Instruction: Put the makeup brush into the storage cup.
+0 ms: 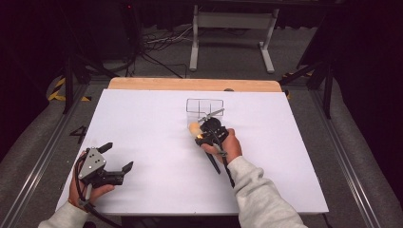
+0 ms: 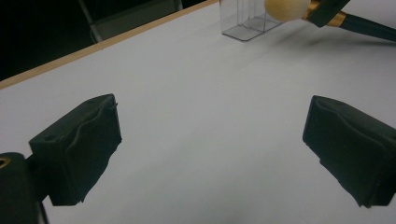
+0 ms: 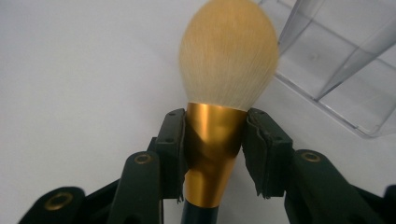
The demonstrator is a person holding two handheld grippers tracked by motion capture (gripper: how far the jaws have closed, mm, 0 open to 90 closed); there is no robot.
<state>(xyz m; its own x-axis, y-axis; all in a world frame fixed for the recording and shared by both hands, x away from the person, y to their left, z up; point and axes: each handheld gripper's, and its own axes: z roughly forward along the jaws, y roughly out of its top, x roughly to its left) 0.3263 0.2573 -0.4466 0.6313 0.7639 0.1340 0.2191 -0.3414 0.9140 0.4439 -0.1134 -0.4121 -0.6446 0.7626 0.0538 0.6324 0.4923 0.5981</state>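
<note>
Currently left gripper (image 1: 117,156) rests near the table's (image 1: 142,123) left edge, jaws wide apart, nothing between them. Right gripper (image 3: 215,135) is clamped on the brush's (image 3: 227,56) gold ferrule, bristles just beside the clear organizer (image 1: 205,106), mid-table.

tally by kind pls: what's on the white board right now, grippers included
Makeup brush, cream bristles, gold ferrule, dark handle: 1
Clear compartment organizer: 1
Grippers: 2, the left gripper with jaws apart over bare board, the right gripper clamped on the brush ferrule
Total: 4
</note>
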